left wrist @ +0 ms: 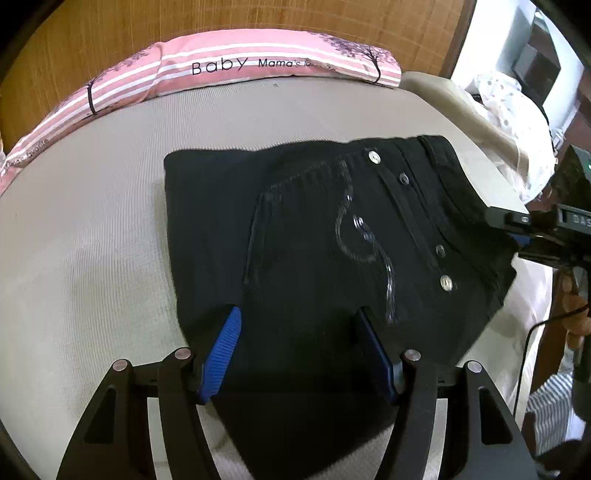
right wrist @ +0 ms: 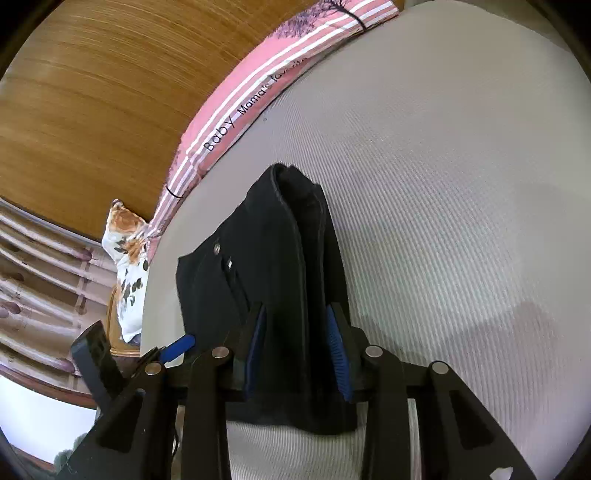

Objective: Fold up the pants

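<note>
Black pants [left wrist: 314,236] lie folded into a compact stack on the beige mattress [left wrist: 92,229], waistband and metal buttons toward the right. My left gripper [left wrist: 299,325] hovers over the near edge of the stack with its blue pads wide apart, nothing held. In the right wrist view my right gripper [right wrist: 299,332] has its pads on either side of the thick folded edge of the pants [right wrist: 266,266], gripping it. The right gripper also shows at the right edge of the left wrist view [left wrist: 517,225], at the waistband side.
A pink striped pillow [left wrist: 229,66] lies along the wooden headboard [left wrist: 221,18] at the back. The mattress edge [left wrist: 491,177] falls off at the right, with white bedding [left wrist: 509,103] beyond. A floral cushion [right wrist: 129,258] sits at the mattress side.
</note>
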